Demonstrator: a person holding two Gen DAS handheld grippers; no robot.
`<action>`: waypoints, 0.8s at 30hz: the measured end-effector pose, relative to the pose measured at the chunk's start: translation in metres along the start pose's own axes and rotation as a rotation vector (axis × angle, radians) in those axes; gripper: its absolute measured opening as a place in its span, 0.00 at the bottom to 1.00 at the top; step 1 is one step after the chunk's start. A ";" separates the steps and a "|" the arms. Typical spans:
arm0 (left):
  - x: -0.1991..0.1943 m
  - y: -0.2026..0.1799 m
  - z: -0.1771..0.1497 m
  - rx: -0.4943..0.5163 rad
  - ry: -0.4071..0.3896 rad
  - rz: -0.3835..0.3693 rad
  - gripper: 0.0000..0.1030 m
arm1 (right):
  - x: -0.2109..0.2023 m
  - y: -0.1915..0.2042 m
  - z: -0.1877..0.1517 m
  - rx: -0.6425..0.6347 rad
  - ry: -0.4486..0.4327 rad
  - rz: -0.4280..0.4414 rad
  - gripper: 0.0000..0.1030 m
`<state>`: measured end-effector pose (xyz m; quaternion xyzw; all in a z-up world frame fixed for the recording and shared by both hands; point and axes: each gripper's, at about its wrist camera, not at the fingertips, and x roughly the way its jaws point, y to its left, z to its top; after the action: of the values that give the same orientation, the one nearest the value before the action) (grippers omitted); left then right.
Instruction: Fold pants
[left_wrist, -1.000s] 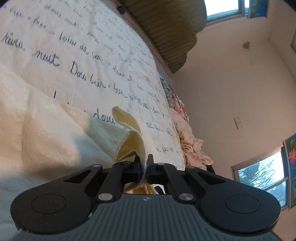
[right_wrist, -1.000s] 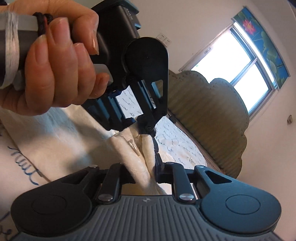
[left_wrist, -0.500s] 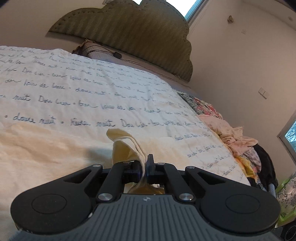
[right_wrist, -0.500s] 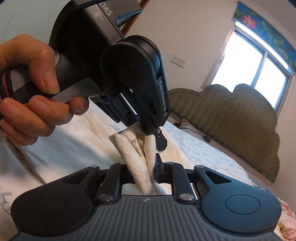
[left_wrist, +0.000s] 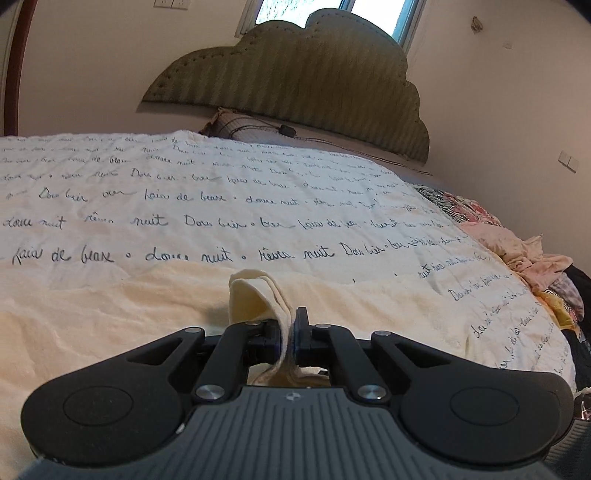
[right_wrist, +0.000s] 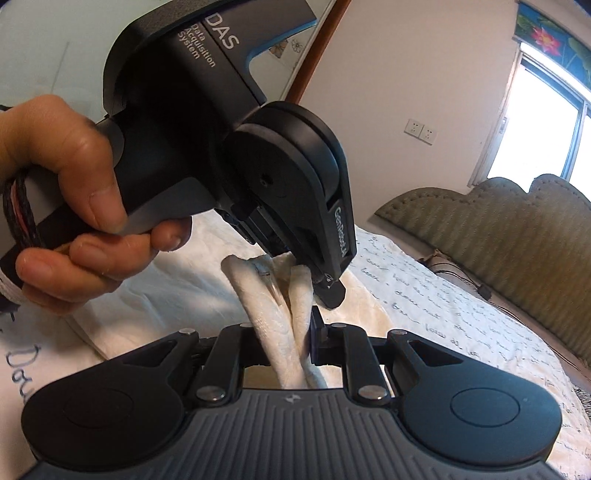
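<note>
Left wrist view, left gripper (left_wrist: 288, 338) clamped on cream pants (left_wrist: 258, 295) fold, right gripper (right_wrist: 295, 341) pinching bunched cloth just beside it, above script-printed bedspread (left_wrist: 221, 192).

The black two-finger left gripper (left_wrist: 287, 341) pinches a fold of cream textured fabric pants (left_wrist: 258, 295). They lie across a white quilted bedspread with handwritten script (left_wrist: 221, 192). Behind rises an olive scalloped upholstered headboard (left_wrist: 295, 77).

Ahead of the left gripper (left_wrist: 287, 339), the script-printed bedspread (left_wrist: 258, 199) lies flat and unobstructed up to the pillow (left_wrist: 236, 125) and scalloped headboard (left_wrist: 295, 81). A clothes pile (left_wrist: 535, 266) blocks the bed's right edge. In the right wrist view, the left gripper body and the hand (right_wrist: 62, 206) holding it obstruct passage directly ahead of the right gripper (right_wrist: 291, 336).
</note>
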<state>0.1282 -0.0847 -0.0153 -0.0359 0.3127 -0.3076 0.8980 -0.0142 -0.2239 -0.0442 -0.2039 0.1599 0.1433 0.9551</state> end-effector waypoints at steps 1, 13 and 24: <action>-0.003 0.001 -0.001 0.020 -0.019 0.012 0.06 | 0.001 0.001 0.002 0.000 -0.006 0.005 0.16; 0.026 0.078 -0.002 -0.367 0.091 -0.022 0.30 | 0.019 0.013 0.001 -0.035 0.019 0.120 0.16; 0.029 0.066 0.000 -0.223 0.095 0.197 0.34 | 0.010 0.017 -0.005 -0.033 0.111 0.128 0.22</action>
<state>0.1809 -0.0484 -0.0479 -0.0898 0.3888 -0.1828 0.8985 -0.0122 -0.2094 -0.0573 -0.2164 0.2229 0.1953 0.9302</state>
